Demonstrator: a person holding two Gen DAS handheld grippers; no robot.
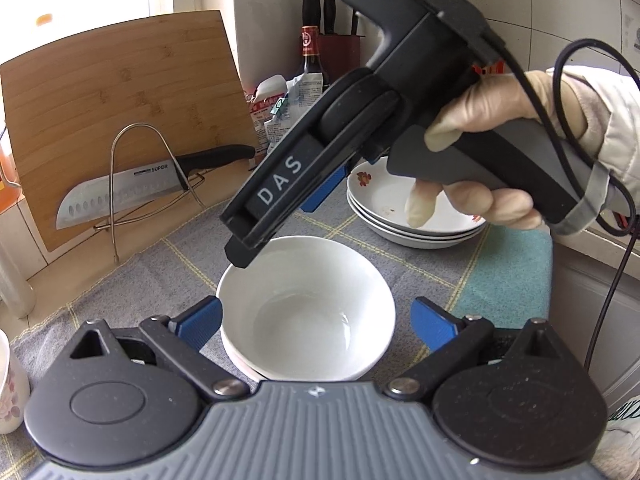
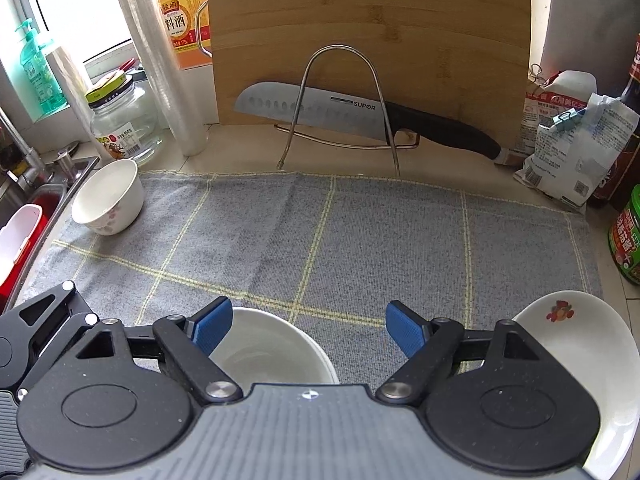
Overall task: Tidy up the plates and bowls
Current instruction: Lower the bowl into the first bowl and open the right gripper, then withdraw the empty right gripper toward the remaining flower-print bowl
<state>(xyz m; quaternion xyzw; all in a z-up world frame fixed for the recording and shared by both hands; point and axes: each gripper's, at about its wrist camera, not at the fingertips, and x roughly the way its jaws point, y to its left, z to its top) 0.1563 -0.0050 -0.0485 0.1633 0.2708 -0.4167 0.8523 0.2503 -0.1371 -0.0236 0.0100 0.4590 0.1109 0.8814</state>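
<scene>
A stack of white bowls (image 1: 306,316) stands on the grey checked cloth (image 1: 180,264), between the blue pads of my open left gripper (image 1: 316,326); nothing is gripped. The same bowls (image 2: 272,352) show low in the right wrist view, under my open, empty right gripper (image 2: 308,330). A stack of white flower-print plates (image 1: 404,216) sits at the back right and also shows in the right wrist view (image 2: 580,344). A single floral bowl (image 2: 108,196) stands at the cloth's far left corner. The right gripper's body (image 1: 360,120) hovers above the bowls.
A bamboo cutting board (image 2: 368,40) leans on the wall behind a wire rack holding a knife (image 2: 340,112). Jars, bottles and bags (image 2: 572,144) line the back. A sink (image 2: 28,216) lies at the left. A floral cup (image 1: 8,392) stands at the near left.
</scene>
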